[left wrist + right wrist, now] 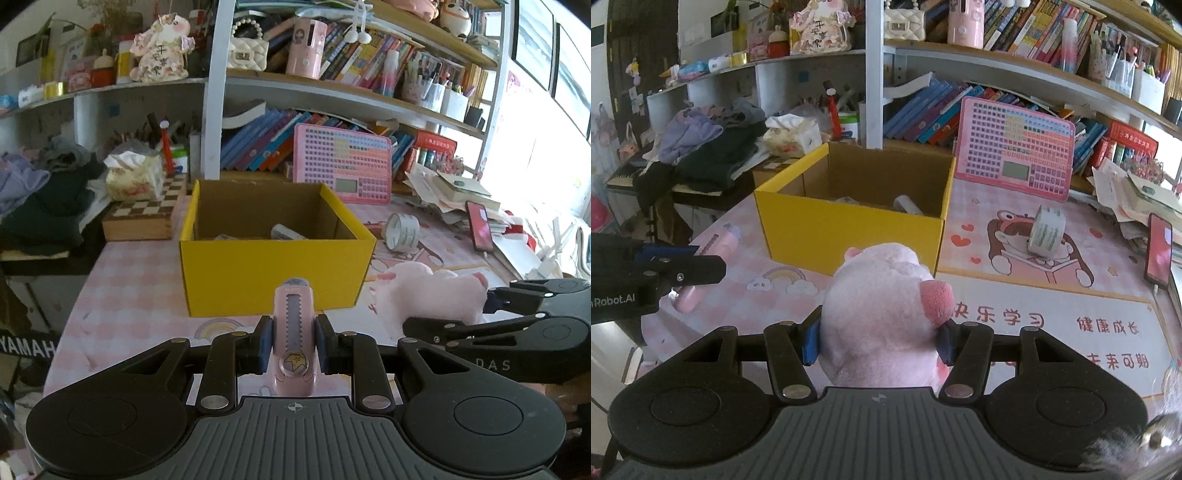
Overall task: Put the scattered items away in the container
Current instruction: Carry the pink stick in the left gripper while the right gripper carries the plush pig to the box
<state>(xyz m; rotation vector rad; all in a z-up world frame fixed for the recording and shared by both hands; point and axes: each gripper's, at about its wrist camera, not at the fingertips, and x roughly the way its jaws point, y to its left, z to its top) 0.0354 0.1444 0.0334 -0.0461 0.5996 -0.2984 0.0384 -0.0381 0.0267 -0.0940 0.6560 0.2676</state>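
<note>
Yellow cardboard box (pixel 273 273) sits just beyond both tongs: left gripper (pixel 294 345) clamps a pink utility knife (pixel 294 332), right gripper (pixel 879 341) squeezes the pink plush toy (pixel 882 310). Lift each clear over the near wall before releasing.

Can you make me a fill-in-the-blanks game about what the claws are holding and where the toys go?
1. The left claw holds a pink ____ cutter.
2. The right claw squeezes a pink stuffed ____.
3. The open box on the desk is ____ outside.
4. A roll of ____ sits right of the box.

Missing words: box; toy; yellow; tape
</note>
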